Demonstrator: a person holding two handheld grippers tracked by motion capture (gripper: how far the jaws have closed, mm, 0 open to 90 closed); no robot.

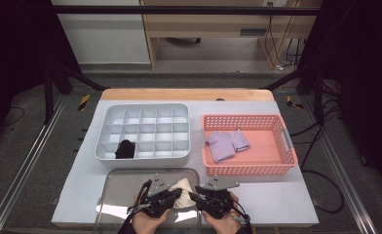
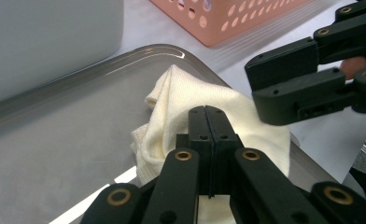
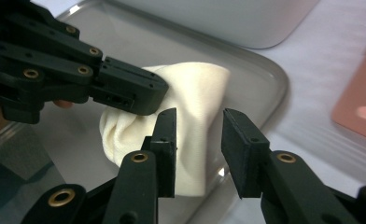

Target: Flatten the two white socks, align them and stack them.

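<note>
One camera looks down from overhead; two claw-mounted cameras sit close, sharing the cream cloth (image 2: 181, 100).

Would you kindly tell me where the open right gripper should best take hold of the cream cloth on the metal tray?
Probably the free folded edge of the cream cloth, approached from the tray's right rim. The left gripper sits shut at the bunched side, and the right gripper is open there.

One cream cloth (image 1: 183, 186), one metal tray (image 1: 121, 183), one divided bin (image 1: 145, 156), one pink basket (image 1: 247, 168), two purple cloths (image 1: 226, 143), one black item (image 1: 125, 149).

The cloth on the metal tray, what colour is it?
Cream, a pale yellowish white. The cloth shows best in the right gripper view.
</note>
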